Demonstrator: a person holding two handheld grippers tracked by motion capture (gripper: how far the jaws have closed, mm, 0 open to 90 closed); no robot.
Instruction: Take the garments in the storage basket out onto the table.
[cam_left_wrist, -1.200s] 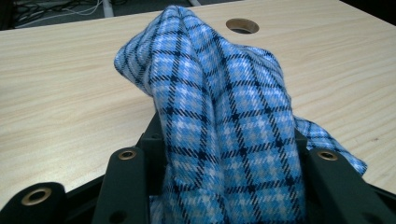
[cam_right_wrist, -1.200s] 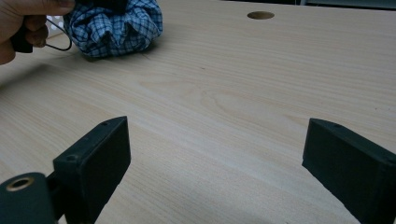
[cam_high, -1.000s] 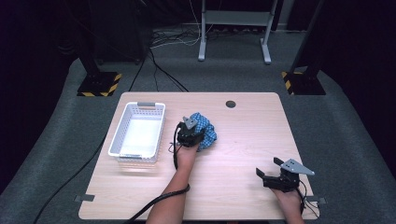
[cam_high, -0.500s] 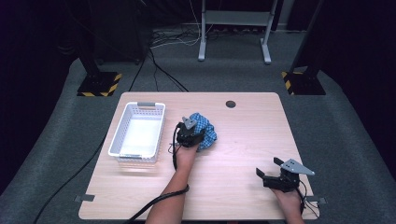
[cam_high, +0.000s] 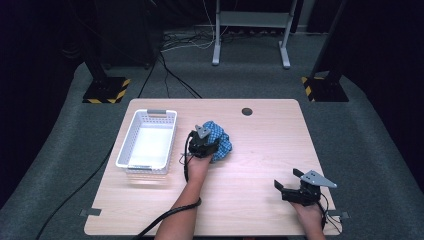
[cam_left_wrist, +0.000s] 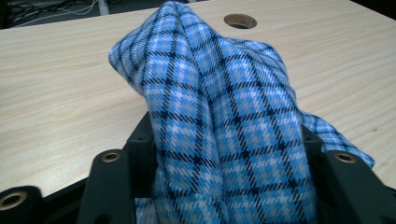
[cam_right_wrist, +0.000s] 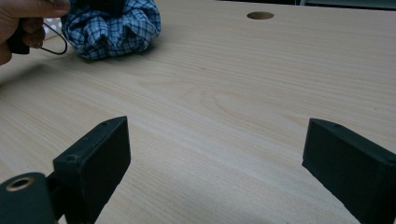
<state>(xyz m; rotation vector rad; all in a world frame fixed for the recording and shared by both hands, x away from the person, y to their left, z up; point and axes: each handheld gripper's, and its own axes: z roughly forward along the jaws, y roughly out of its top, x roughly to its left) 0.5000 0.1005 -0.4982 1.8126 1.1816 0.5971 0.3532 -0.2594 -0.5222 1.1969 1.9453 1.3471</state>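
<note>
The left gripper fingers have just been opening and are flanking a raised fold of the blue checked cloth; whether the pads are pressing it cannot be told; the cloth is lying bunched on the tabletop, just beside the white basket, which is sitting on the hand's left; the right gripper fingers are standing wide and empty, well apart at the near right edge.
</note>
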